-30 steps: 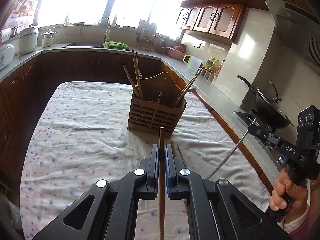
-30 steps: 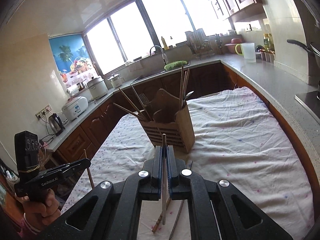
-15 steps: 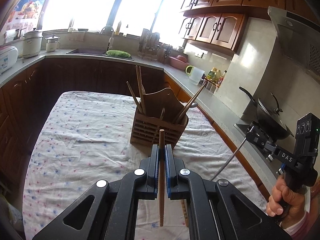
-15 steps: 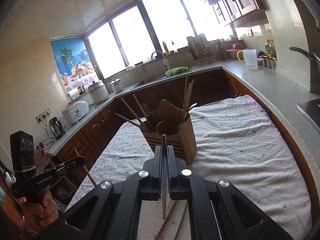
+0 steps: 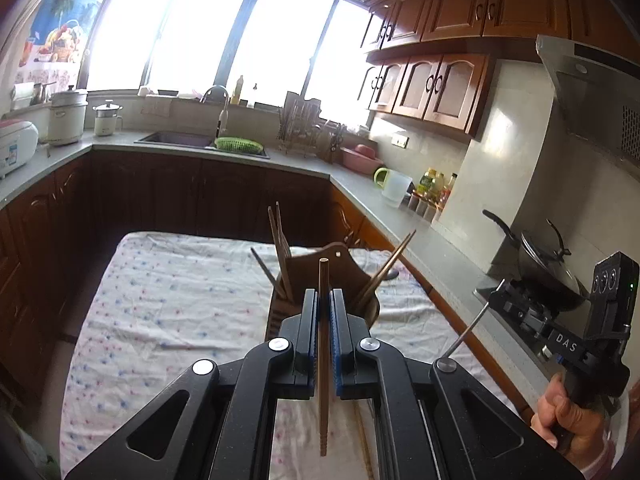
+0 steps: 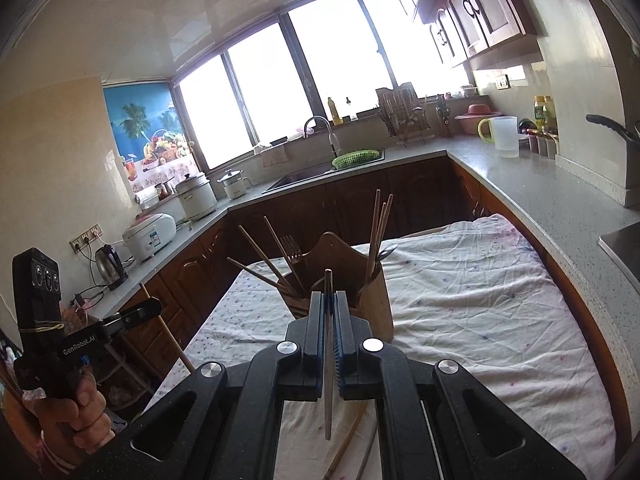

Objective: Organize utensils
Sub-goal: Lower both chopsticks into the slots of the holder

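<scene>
Pinching a wooden chopstick (image 5: pixel 323 356), the left claw (image 5: pixel 324 300) views the right claw (image 6: pixel 329 304) gripping what seems a metal chopstick (image 6: pixel 328 360).

Table (image 6: pixel 480 300) stands in the middle of the kitchen, covered edge to edge by a rumpled white cloth (image 5: pixel 168 300) with small red and blue specks. Cloth hangs over the near left side. Wooden utensil holder (image 6: pixel 376 300) sits on the cloth toward the far end, slatted front, chopsticks (image 6: pixel 378 228) and a fork leaning out of it. On the near part of the cloth lie loose utensils: one wooden chopstick (image 6: pixel 348 440) at a slant, and beside it a thin grey metal piece (image 6: pixel 370 446), possibly a spoon handle; mostly hidden.
</scene>
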The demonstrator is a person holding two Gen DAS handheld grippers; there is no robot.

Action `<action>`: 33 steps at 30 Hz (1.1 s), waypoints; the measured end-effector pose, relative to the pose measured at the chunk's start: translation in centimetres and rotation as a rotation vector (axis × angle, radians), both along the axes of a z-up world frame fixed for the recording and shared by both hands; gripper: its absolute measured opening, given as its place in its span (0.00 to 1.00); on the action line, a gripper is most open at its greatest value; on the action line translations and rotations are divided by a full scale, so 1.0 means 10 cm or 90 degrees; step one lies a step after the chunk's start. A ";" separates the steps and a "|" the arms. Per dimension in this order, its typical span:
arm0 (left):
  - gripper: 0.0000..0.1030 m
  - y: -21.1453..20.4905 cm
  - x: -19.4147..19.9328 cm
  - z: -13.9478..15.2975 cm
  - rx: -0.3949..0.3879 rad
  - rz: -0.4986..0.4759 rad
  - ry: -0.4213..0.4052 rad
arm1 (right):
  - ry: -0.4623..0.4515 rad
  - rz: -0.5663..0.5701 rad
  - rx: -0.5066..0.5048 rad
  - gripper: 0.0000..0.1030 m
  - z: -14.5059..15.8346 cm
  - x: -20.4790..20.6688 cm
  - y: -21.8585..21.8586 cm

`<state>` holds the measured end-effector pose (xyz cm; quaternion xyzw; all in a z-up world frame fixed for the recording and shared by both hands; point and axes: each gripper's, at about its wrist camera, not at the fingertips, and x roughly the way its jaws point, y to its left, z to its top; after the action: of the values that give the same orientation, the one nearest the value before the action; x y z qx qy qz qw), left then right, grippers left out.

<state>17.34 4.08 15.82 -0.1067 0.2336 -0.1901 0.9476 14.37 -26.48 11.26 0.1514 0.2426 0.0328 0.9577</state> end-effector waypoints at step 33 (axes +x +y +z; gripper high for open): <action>0.04 -0.57 1.40 -0.77 -0.014 0.090 -0.051 | -0.058 -0.068 -0.045 0.04 -0.15 1.15 -0.17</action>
<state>31.32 -1.62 8.14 -0.1256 0.1855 -0.1290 0.9660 25.92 -28.17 9.80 0.1284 0.1913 -0.0200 0.9729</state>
